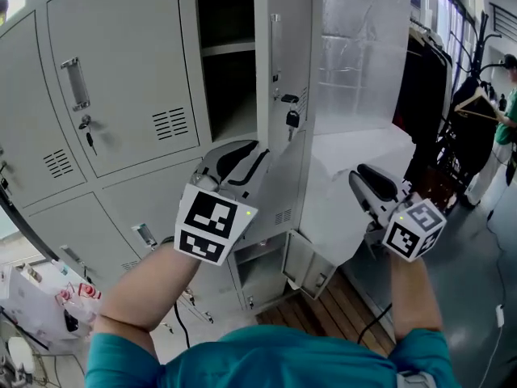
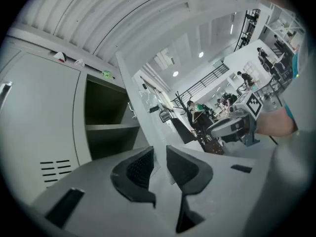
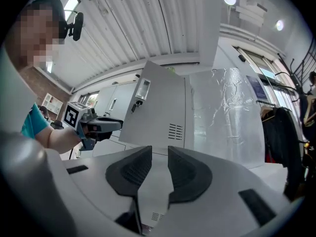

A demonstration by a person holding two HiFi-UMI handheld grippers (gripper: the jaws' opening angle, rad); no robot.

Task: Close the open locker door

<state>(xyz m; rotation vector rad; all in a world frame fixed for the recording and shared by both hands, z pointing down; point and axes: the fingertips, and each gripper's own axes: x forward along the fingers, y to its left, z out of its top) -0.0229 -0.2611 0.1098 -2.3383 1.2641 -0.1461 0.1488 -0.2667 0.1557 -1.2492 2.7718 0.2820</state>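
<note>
The grey open locker door stands out edge-on from the locker bank, with a key hanging in its lock. The open compartment beside it holds a shelf. My left gripper is just below the compartment, jaws open with nothing between them. My right gripper hovers right of the door, also open and empty. In the left gripper view the gripper faces the compartment and the door's edge. In the right gripper view the gripper faces the door's vented outer face.
Closed lockers fill the left. A foil-wrapped panel stands right of the door. A small lower locker door hangs ajar. A garment rack and a person are at far right. Bags lie lower left.
</note>
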